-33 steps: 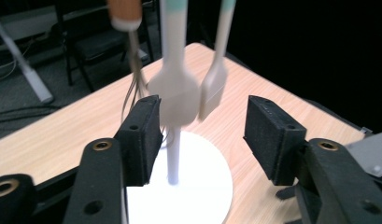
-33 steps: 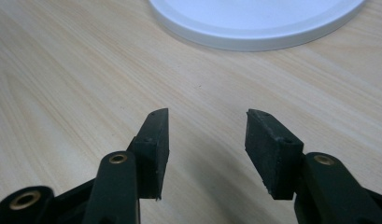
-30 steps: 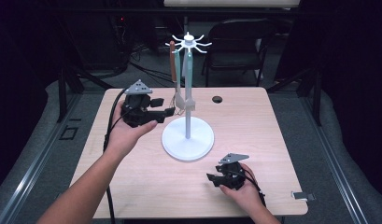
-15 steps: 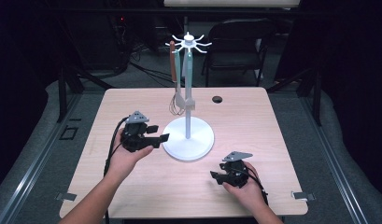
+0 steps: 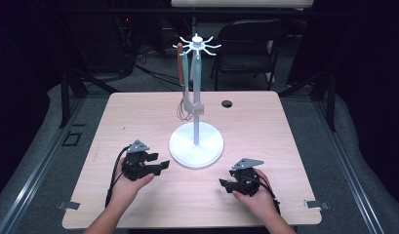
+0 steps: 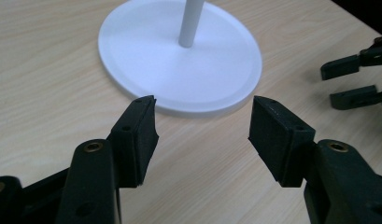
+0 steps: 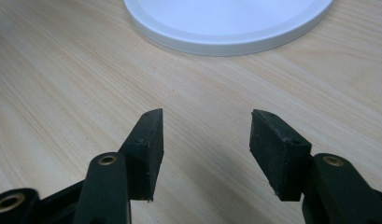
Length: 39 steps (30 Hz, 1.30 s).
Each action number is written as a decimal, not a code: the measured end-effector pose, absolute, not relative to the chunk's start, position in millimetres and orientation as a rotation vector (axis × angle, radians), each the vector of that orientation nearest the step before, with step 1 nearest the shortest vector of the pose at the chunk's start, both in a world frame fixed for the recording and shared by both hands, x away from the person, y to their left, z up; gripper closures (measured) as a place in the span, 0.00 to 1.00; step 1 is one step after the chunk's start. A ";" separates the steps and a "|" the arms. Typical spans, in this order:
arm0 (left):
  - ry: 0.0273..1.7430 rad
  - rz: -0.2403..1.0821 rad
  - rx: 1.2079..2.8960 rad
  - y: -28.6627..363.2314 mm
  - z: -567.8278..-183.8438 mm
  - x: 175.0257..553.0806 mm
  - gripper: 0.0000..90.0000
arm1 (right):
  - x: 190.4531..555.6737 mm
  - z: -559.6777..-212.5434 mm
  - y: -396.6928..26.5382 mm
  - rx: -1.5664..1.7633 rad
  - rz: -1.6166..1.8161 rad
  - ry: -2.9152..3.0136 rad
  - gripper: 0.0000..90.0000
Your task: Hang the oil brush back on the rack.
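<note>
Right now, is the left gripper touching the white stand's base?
Apart. The left gripper view shows the left gripper open, with bare table between its jaws and the white base.

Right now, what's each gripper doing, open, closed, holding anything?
Left gripper: open, holding nothing, just short of the white stand base.
Right gripper: open, holding nothing, over bare table.

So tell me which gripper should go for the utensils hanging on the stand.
Probably the left. The utensils hang on the left side of the stand, and the left gripper sits open on that side, near the base. The right gripper, also open, would have to cross the pole.
</note>
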<state>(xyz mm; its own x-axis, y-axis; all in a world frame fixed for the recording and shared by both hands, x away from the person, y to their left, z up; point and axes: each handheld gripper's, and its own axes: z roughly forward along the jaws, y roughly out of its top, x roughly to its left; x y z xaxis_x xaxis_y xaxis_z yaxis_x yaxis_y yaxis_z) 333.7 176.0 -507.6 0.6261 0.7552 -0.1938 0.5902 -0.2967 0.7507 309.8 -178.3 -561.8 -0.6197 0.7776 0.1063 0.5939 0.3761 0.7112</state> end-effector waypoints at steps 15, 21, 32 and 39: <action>1.141 0.290 1.980 202.5 -557.5 321.9 0.45 | 309.8 -562.9 -176.5 1.194 1.063 2.393 0.48; 1.164 0.311 1.998 208.3 -566.8 324.3 0.46 | 309.3 -564.3 -174.5 1.194 1.065 2.388 0.47; 1.179 0.316 1.994 212.3 -573.8 328.6 0.45 | 308.7 -569.3 -170.3 1.155 1.038 2.391 0.47; 1.185 0.324 1.989 213.7 -574.7 329.9 0.45 | 307.3 -570.9 -166.2 1.131 1.021 2.395 0.47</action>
<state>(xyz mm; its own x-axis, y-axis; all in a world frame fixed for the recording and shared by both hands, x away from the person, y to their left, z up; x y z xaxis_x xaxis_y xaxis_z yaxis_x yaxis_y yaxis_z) 329.9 213.7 -574.7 0.5323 0.8303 -0.1652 0.6306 -0.2587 0.7318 307.3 -166.2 -570.9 -0.6441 0.7644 0.0288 0.5500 0.4367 0.7118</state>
